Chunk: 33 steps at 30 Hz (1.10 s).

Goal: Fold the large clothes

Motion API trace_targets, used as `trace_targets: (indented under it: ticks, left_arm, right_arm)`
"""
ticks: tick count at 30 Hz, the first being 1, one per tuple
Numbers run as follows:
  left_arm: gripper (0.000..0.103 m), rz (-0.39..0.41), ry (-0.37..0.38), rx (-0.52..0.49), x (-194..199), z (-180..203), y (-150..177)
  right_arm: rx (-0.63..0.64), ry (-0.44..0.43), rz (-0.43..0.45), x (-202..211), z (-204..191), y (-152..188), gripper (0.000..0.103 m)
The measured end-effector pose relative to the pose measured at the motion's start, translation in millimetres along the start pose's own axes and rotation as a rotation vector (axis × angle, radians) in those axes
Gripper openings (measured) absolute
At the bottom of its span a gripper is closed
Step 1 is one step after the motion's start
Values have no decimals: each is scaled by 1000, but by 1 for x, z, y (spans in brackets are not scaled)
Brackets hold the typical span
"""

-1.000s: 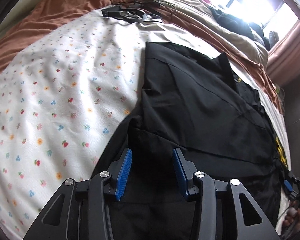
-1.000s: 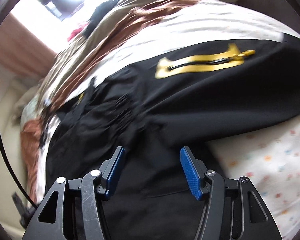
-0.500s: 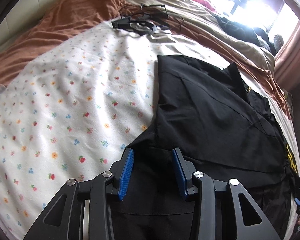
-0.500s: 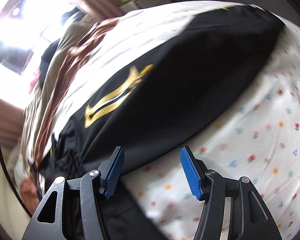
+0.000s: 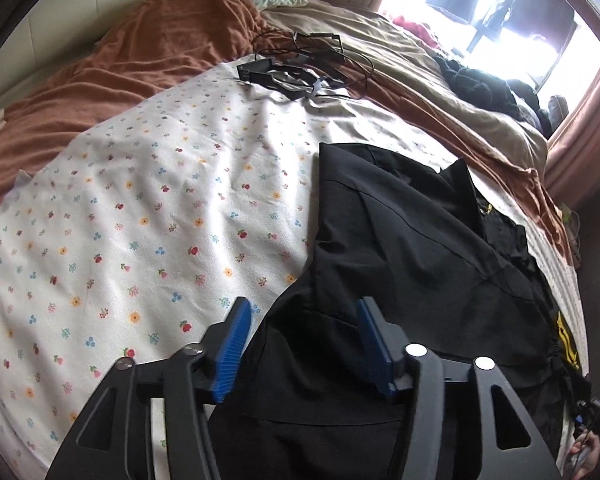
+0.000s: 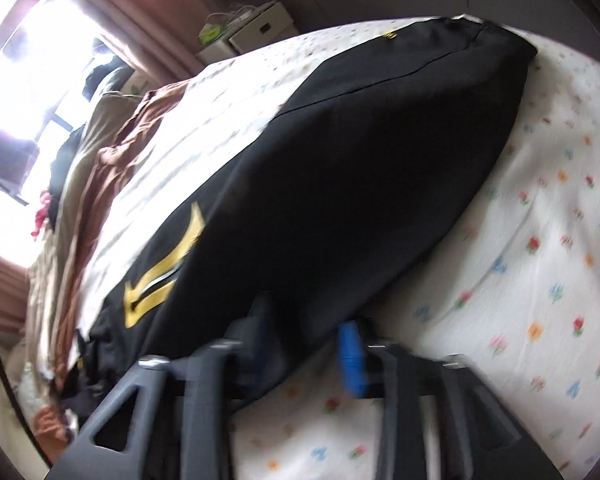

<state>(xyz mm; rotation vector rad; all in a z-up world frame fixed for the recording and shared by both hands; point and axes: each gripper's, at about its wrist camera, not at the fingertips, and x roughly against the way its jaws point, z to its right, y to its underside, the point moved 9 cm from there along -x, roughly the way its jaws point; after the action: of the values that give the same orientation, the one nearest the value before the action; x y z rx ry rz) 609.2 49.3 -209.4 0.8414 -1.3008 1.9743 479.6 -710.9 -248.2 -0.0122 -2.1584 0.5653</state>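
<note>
A large black garment (image 5: 412, 248) with a yellow marking (image 5: 566, 336) lies spread on a flowered sheet (image 5: 140, 220). My left gripper (image 5: 304, 344) hovers over the garment's near corner. Its jaws are opening, and the cloth lies under them with no pad pressing on it. In the right wrist view the garment (image 6: 360, 160) runs away to the upper right, its yellow marking (image 6: 160, 276) at the left. My right gripper (image 6: 306, 344) sits at the garment's near edge. Its jaws are closing with that edge between the blue pads (image 6: 352, 356), which still stand apart. This view is blurred.
A brown blanket (image 5: 140, 60) and a beige cover (image 5: 440, 80) lie beyond the sheet. Black cables and a flat black frame (image 5: 300, 68) rest at the sheet's far edge. Dark clothes (image 5: 480, 80) are piled near the bright window. White boxes (image 6: 260, 28) stand past the bed.
The left jaws have widened and the left gripper has lifted a little. The right gripper has swung along the garment to its edge, rolled, and its jaws have narrowed around that edge.
</note>
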Motion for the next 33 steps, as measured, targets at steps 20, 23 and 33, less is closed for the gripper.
trace_targets:
  ticks: [20,23,33]
  left_arm:
    - [86,38,80,-4,41,26,2]
    - [86,41,89,-11,44,30,2]
    - [86,40,93,12,46,27,1]
  right_arm:
    - [282,-538,128,120,-158,30,6]
    - [341,-613,117,132,-183,50,6]
    - [526,-768,-17,129,-253,134,6]
